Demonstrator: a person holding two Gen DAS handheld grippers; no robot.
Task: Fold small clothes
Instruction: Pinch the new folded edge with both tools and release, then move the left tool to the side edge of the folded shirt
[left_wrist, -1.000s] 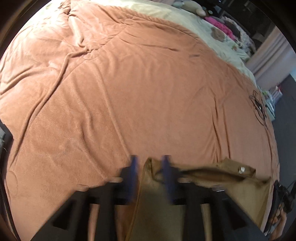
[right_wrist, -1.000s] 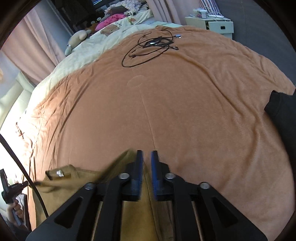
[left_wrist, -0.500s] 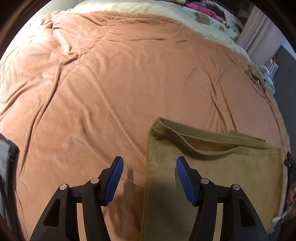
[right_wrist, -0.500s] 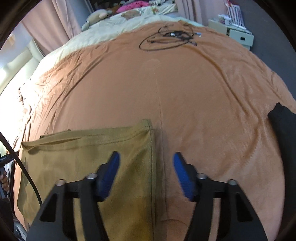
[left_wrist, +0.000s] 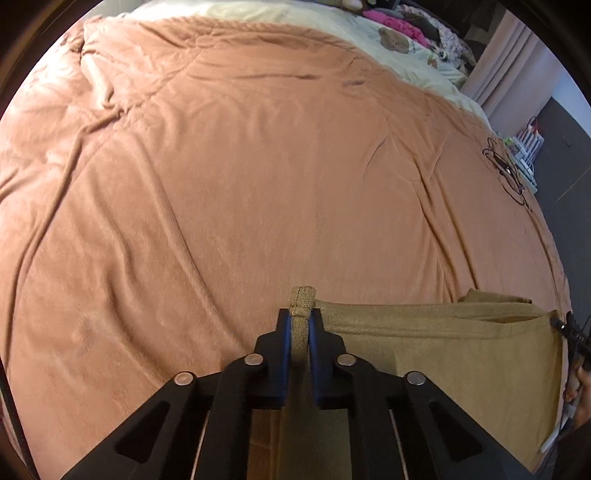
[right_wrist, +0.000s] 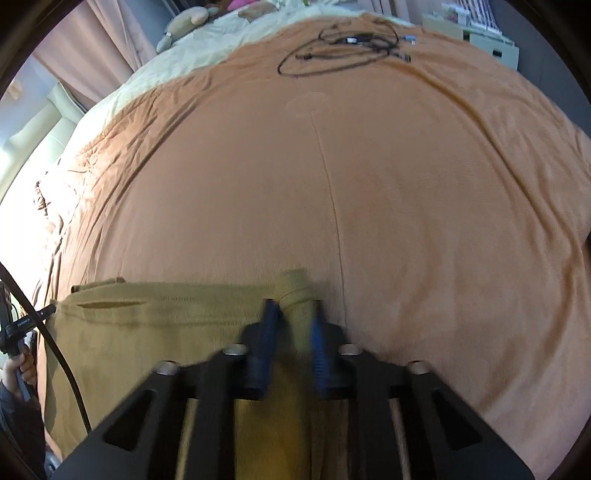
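Observation:
An olive-tan garment (left_wrist: 443, 343) lies flat on the orange-brown bedspread (left_wrist: 258, 166), near its front edge. My left gripper (left_wrist: 300, 321) is shut on the garment's left corner, with a bunched tab of cloth sticking up between the blue pads. In the right wrist view the same garment (right_wrist: 147, 332) spreads to the left. My right gripper (right_wrist: 293, 314) is closed around its right corner; the blue pads are motion-blurred, with a fold of cloth pinched between them.
A coil of black cable (right_wrist: 340, 48) lies on the far part of the bedspread (right_wrist: 406, 203). Cream bedding with soft toys (left_wrist: 395, 38) lies at the bed's head. A white drawer unit (right_wrist: 484, 37) stands past the bed. A black cloth edge (right_wrist: 587, 240) shows at right.
Half a second ago both grippers were open over the flat garment's corners. Now both have dropped onto the corners and closed, bunching cloth between the pads.

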